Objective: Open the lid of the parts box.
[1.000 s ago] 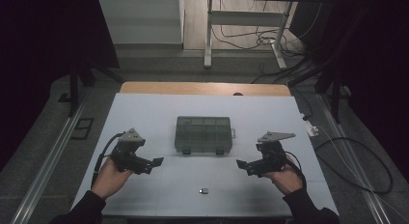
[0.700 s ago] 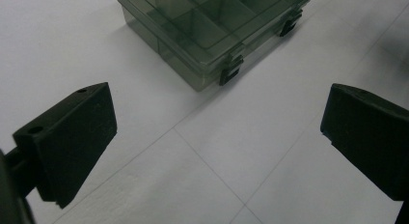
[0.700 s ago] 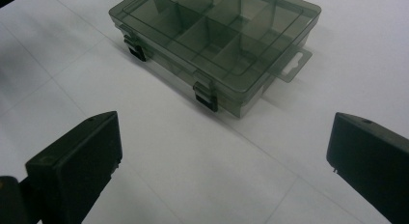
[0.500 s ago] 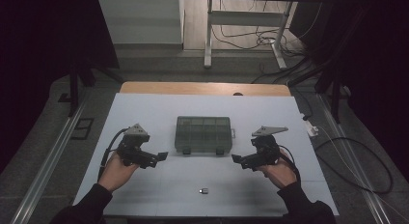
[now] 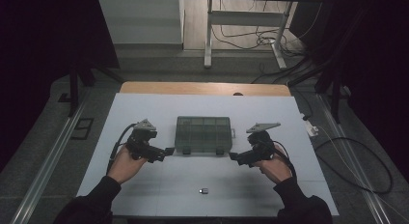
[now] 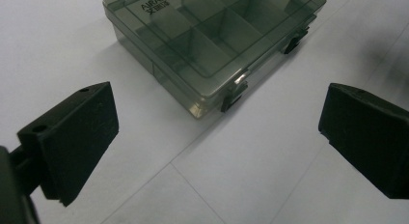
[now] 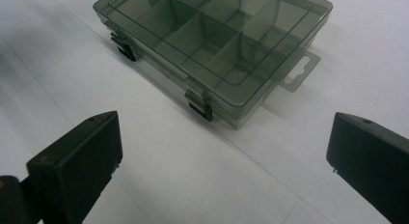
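Both hand-held grippers have closed in on the smoky translucent plastic compartment box (image 5: 203, 134) since a second ago, moving up the white bench (image 5: 144, 190) from nearer the person's edge. On the high view, the left hand-held gripper (image 5: 167, 151) sits just beside the box's near-left corner and the right hand-held gripper (image 5: 233, 157) just off its near-right corner, neither touching it. Each has its jaws spread wide with nothing between them (the gripper views show bare bench between the black pads). The box lies flat at the middle of the bench, lid shut, with two dark latches (image 6: 233, 96) along its near side and a clear hanging tab (image 7: 299, 72) on its right end. Dividers show through the lid. One small dark object (image 5: 203, 190) rests on the bench nearer the person, well apart from the box.
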Tool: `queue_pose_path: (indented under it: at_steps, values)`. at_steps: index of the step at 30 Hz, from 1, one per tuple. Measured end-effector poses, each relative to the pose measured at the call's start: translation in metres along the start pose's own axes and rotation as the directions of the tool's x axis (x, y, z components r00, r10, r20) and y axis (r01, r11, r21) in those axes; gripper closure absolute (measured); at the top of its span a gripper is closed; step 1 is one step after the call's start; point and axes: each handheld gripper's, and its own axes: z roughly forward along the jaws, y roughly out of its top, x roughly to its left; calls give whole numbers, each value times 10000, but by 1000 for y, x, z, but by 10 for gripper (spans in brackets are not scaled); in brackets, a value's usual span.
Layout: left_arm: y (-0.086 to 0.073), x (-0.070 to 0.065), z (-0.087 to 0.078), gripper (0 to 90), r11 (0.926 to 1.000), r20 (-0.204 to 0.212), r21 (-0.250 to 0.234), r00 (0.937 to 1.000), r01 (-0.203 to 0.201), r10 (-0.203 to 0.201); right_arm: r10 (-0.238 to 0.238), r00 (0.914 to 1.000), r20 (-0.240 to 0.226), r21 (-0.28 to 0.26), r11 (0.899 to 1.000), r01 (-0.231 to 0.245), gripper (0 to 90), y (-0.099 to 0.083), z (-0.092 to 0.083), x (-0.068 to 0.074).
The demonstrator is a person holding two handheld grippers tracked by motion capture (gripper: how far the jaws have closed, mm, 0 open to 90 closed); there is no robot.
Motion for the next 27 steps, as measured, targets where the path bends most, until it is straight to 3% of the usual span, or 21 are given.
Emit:
queue_pose_path:
  at_steps: [7, 14, 20, 27]
  values:
    - [5, 2, 10, 17, 10000, 121, 16, 9999, -33, 33, 104, 9999, 32, 135, 9999, -104, 0, 5, 8, -2]
    - [9, 4, 19, 11, 9999, 293, 72, 9995, -91, 88, -192, 9998, 114, 263, 9995, 189, 0, 9, 17, -3]
    - [11, 6, 26, 1, 9998, 153, 124, 9997, -182, 180, 112, 9999, 72, 520, 9986, -115, 3, 13, 24, -3]
    - [13, 12, 35, 0, 9995, 175, 269, 9998, -135, 131, -152, 9998, 123, 1346, 9908, 134, 0, 17, 36, 2]
